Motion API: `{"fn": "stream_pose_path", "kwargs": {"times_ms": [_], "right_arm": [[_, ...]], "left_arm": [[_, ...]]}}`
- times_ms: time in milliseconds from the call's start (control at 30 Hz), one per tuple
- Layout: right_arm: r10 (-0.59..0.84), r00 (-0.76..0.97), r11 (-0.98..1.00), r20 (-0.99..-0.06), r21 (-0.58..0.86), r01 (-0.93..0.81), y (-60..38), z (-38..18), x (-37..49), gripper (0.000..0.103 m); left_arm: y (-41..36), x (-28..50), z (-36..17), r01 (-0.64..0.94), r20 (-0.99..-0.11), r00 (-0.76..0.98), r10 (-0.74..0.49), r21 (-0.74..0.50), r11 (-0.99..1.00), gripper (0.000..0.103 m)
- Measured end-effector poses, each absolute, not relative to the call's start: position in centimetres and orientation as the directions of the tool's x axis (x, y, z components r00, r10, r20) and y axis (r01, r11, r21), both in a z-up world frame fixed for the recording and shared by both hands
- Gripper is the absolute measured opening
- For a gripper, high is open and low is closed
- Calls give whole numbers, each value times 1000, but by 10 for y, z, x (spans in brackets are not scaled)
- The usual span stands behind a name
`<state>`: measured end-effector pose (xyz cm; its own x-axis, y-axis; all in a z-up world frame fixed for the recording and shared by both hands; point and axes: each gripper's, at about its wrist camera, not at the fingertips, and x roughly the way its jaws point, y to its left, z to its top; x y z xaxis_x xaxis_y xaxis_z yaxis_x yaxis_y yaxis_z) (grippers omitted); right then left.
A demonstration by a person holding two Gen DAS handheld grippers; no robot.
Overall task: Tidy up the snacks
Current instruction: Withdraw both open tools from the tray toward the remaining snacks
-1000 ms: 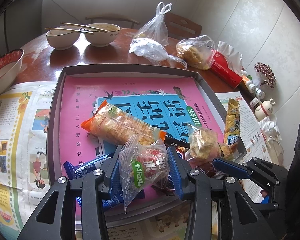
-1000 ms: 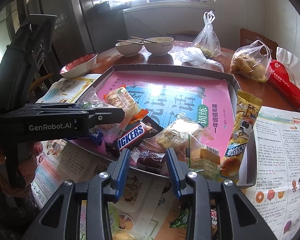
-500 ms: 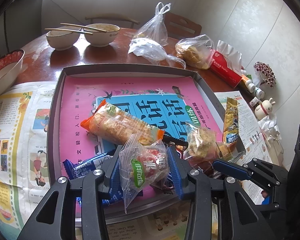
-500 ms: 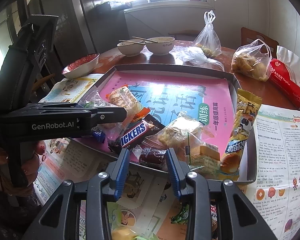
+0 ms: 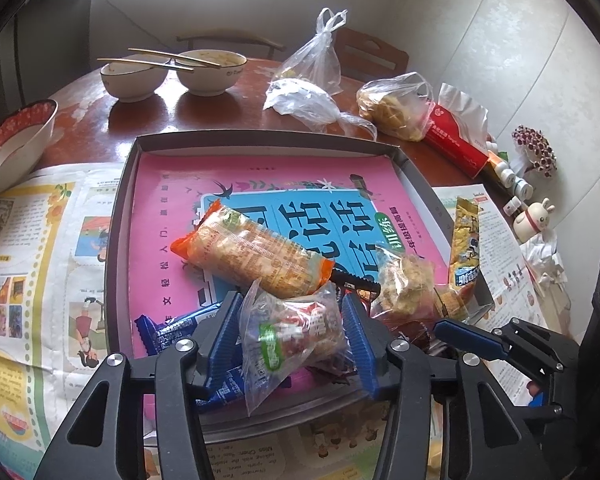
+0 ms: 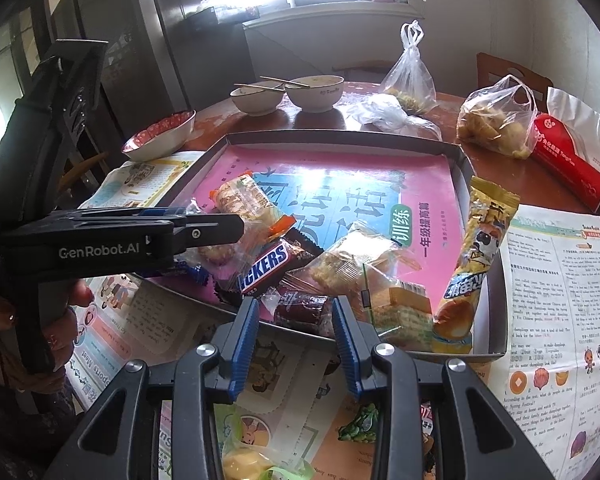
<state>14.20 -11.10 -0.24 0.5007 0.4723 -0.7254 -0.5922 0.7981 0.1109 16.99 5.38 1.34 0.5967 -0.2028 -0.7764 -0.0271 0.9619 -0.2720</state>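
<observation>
A: What has changed since a second ago?

B: Little beyond the left gripper (image 5: 294,322): its jaws are opening, and the blue pads now stand wider than before. The clear snack bag (image 5: 296,334) with the green label still sits between them, its sides just at the pads rather than squeezed.

A: And the right gripper (image 6: 294,320)?

B: Same gap as before, unclenched and holding nothing. The dark wrapped candy (image 6: 300,307) lies just past its tips, inside the near rim of the grey tray (image 6: 478,354), with the Snickers bar (image 6: 266,266) beyond and to the left.

A: Where is the bag itself?

B: Over the tray's near edge, resting on the blue wrapper (image 5: 172,330), just in front of the orange cracker pack (image 5: 252,254).
</observation>
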Motion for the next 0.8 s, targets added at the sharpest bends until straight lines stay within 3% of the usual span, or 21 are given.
{"fn": "stream_pose_path", "kwargs": {"times_ms": [367, 800], "right_arm": [[475, 503, 800, -722, 116, -588, -113, -1, 141, 39], [495, 521, 797, -696, 124, -591, -122, 4, 139, 48]], "left_arm": [[53, 167, 18, -28, -773, 598, -212, -285, 958, 60], [42, 164, 27, -18, -775, 605, -184, -245, 969, 67]]}}
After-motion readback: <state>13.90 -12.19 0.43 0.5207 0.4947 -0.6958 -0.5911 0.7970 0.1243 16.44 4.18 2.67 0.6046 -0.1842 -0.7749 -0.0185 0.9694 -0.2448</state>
